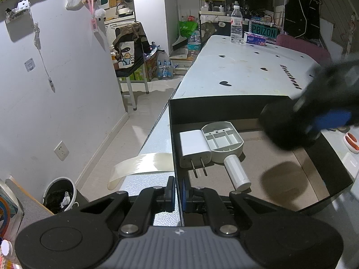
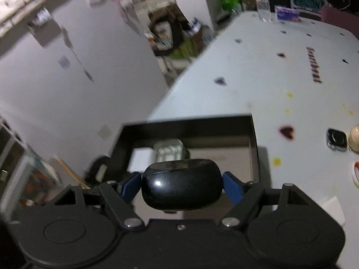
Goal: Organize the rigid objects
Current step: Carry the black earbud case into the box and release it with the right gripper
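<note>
A black box (image 1: 172, 121) stands on the white table. Inside lie a white plug adapter (image 1: 194, 149) and a grey plastic holder with a white cylinder (image 1: 224, 143). My left gripper (image 1: 178, 194) is shut on the box's left wall near its front corner. My right gripper (image 2: 181, 185) is shut on a glossy black rounded object (image 2: 181, 186) and holds it above the box (image 2: 254, 148). In the left wrist view it appears blurred over the box's right side (image 1: 289, 125).
The white table (image 1: 235, 71) has black heart prints. A water bottle (image 1: 236, 24) and a tissue pack (image 1: 255, 38) stand at its far end. A smartwatch (image 2: 336, 140) and a beige knob (image 2: 355, 139) lie right of the box. A bin (image 1: 59, 196) stands on the floor.
</note>
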A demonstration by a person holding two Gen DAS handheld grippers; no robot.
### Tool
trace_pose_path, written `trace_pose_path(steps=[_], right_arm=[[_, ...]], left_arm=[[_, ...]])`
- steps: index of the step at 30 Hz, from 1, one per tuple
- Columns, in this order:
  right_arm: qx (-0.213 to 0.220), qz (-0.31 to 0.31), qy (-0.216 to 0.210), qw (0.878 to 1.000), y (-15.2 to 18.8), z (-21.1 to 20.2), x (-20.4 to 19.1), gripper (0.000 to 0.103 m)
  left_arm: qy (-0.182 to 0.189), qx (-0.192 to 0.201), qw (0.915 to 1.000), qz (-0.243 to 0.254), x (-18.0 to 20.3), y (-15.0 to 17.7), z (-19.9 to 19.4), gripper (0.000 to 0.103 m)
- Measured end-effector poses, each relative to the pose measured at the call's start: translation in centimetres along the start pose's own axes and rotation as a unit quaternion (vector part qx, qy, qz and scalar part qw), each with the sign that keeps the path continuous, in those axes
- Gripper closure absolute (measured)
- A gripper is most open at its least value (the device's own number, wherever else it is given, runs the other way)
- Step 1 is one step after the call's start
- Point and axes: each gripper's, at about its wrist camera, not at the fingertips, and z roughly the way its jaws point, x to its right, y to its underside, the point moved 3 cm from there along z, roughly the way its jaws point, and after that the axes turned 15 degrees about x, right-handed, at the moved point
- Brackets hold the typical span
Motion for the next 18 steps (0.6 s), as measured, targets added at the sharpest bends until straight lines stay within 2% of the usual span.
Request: trace_pose_path(steps=[3, 5, 10, 18], right_arm=[[-0.016, 0.003, 0.042, 0.999, 0.3, 1.4, 0.3, 0.023], [-0.02, 0.007, 0.056, 0.998, 0.3, 1.9, 0.5, 0.023], [-0.033, 0.011, 0.059, 0.998, 0.3, 2.7, 0.6, 0.023], [-0.023, 0.012, 0.055, 0.998, 0.5, 2.5, 0.2, 0.019]], left_arm=[[0.001, 0.002, 1.0, -0.002, -0.2, -0.2, -0.2, 0.097], [0.001, 0.003, 1.0, -0.003, -0.2, -0.3, -0.2, 0.097], [0.001, 0.003, 1.0, -0.003, -0.2, -0.3, -0.2, 0.097], [0.001, 0.003, 1.0, -0.003, -0.2, -0.2, -0.2, 0.097]])
